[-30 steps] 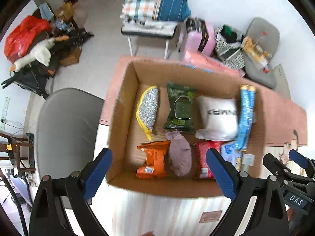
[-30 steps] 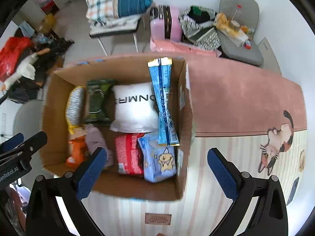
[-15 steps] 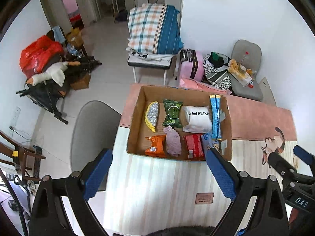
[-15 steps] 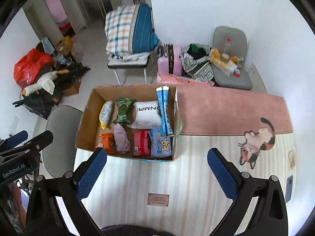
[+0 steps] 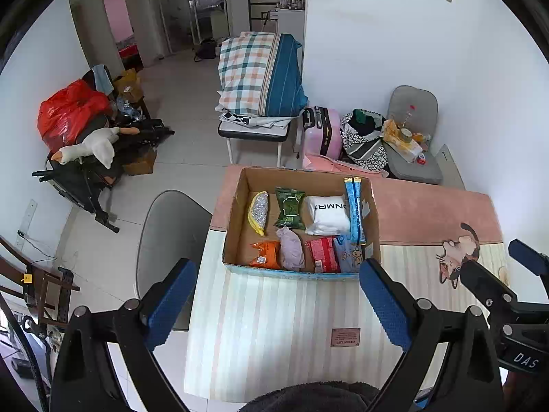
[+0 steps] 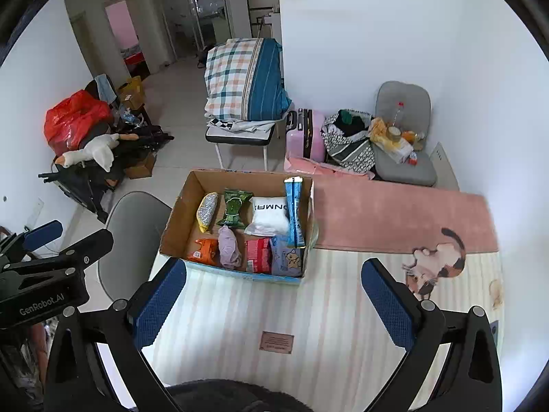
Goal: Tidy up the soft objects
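Both grippers pulled back | cardboard box (image 5: pixel 236 213) at table's far-left edge

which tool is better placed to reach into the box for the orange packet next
Left, probably. Both tools, left tool and right tool, are open and empty, but the orange packet lies in the cardboard box's near-left corner.

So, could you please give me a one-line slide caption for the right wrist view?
Open right gripper above the striped table mat, facing a cardboard box of soft packets.
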Demonstrator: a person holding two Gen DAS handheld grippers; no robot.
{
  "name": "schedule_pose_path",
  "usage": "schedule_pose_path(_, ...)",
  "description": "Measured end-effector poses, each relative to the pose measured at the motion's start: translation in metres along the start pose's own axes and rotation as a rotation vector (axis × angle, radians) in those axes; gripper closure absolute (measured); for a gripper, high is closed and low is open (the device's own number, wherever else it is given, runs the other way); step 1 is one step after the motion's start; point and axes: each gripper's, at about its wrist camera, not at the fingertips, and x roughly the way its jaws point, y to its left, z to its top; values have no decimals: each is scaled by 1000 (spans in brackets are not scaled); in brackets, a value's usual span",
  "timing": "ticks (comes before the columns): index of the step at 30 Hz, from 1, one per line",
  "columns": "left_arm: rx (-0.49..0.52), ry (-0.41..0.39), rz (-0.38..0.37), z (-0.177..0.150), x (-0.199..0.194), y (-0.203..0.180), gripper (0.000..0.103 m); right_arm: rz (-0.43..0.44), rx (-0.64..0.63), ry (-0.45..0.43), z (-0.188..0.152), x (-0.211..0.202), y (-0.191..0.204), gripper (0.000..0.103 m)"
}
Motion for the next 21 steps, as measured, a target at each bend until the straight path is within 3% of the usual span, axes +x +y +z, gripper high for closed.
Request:
schedule_pose_path(7, -27, 4, 27, 0, 9, 2, 6, -65, 17, -12, 4, 12, -3, 0)
schedule_pose_path(11, -30, 12, 40, -1, 18, 2, 1, -70, 24, -5, 6, 22, -4, 0)
schedule_pose_path(21, 0, 33, 60, -7, 24, 0, 1, -78, 23, 25, 3, 39, -5, 0)
